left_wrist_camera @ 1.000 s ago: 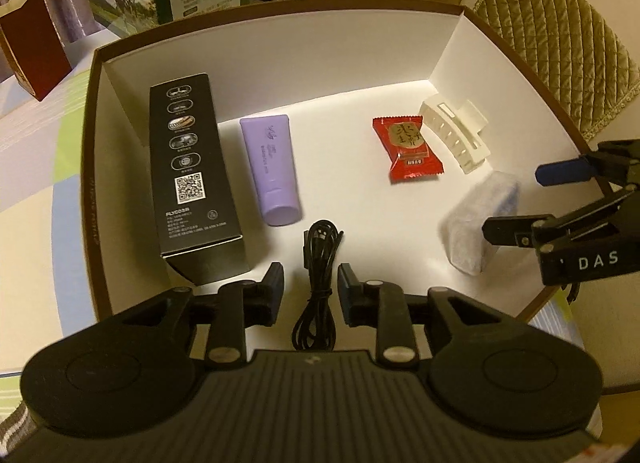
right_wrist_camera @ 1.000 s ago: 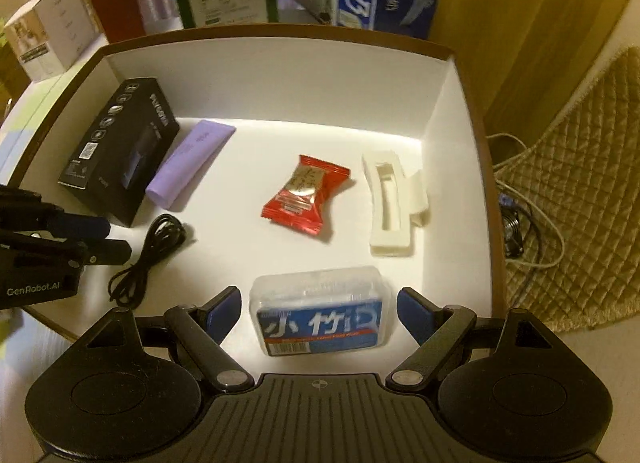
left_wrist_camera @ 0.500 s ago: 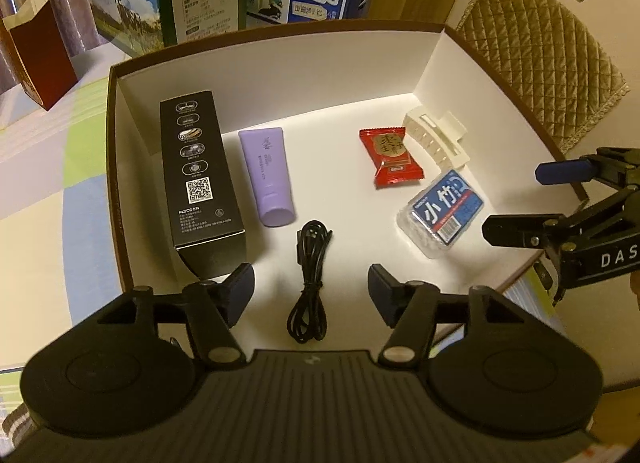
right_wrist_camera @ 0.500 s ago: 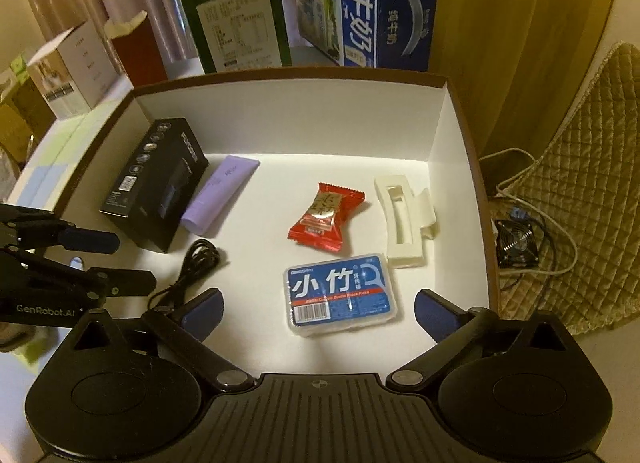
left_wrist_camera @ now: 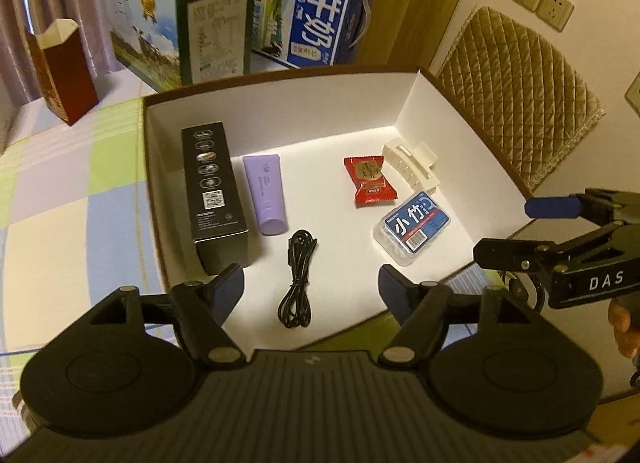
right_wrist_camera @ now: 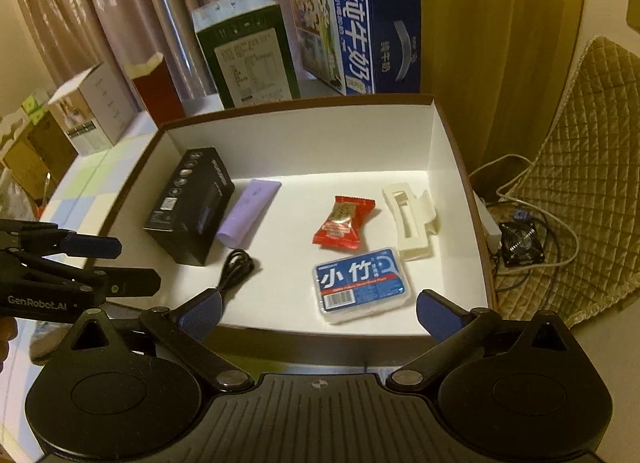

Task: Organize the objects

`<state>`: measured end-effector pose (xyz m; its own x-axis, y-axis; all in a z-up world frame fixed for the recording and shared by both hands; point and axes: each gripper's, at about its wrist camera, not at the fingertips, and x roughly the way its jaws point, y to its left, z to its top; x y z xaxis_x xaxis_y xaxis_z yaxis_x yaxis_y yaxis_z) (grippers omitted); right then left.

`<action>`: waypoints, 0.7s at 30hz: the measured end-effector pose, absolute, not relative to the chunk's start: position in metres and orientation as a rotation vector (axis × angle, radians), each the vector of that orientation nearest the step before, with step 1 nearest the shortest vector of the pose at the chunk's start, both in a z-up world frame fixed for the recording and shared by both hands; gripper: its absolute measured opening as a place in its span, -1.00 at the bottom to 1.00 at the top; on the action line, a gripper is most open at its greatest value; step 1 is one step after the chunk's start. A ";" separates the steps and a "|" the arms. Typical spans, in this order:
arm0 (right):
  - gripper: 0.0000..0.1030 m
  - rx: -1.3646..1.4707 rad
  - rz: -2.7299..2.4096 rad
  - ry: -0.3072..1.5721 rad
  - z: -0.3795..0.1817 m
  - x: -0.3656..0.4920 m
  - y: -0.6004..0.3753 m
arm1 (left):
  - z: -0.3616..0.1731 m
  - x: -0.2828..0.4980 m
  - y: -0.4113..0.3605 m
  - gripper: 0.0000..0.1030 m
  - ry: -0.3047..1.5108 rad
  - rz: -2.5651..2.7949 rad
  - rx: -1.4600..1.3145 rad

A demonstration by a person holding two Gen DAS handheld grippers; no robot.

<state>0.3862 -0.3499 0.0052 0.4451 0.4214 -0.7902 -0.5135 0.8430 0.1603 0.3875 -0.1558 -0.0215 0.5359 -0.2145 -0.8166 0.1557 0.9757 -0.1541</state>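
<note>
Both of our grippers have drawn back and up from the white-lined box [left_wrist_camera: 452,131] since a second ago, when the left one was nearly closed around the black cable [left_wrist_camera: 298,279] and the right one straddled the blue-labelled plastic case [right_wrist_camera: 362,283]; now our left gripper [left_wrist_camera: 311,287] and our right gripper [right_wrist_camera: 318,309] both hang spread wide over the box's near edge, each holding nothing. Inside the box the things lie in a loose row on the white floor: a long black carton [left_wrist_camera: 212,191] by the left wall, a lilac tube [left_wrist_camera: 266,193] just beside it, the coiled cable near the front, a red snack packet [left_wrist_camera: 370,181], a cream hair claw [left_wrist_camera: 412,163] close to the right wall, and the case lying flat with its label up, in front of the packet and claw. From the left wrist we see wall sockets [left_wrist_camera: 542,7] and a fingertip behind the right gripper; from the right wrist we instead see a small fan [right_wrist_camera: 522,243] amid cords on the floor and extra cartons [right_wrist_camera: 92,107] at far left. Both views show the milk cartons [right_wrist_camera: 360,31] behind the box.
</note>
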 end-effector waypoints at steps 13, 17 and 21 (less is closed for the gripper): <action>0.96 -0.020 0.584 0.909 0.024 0.336 -0.349 | 0.009 0.336 -0.132 0.46 0.922 -0.176 -0.086; 0.96 0.000 0.582 0.901 0.028 0.321 -0.347 | 0.013 0.321 -0.122 0.47 0.914 -0.157 -0.093; 0.96 0.013 0.588 0.898 0.030 0.308 -0.343 | 0.017 0.306 -0.109 0.47 0.909 -0.137 -0.102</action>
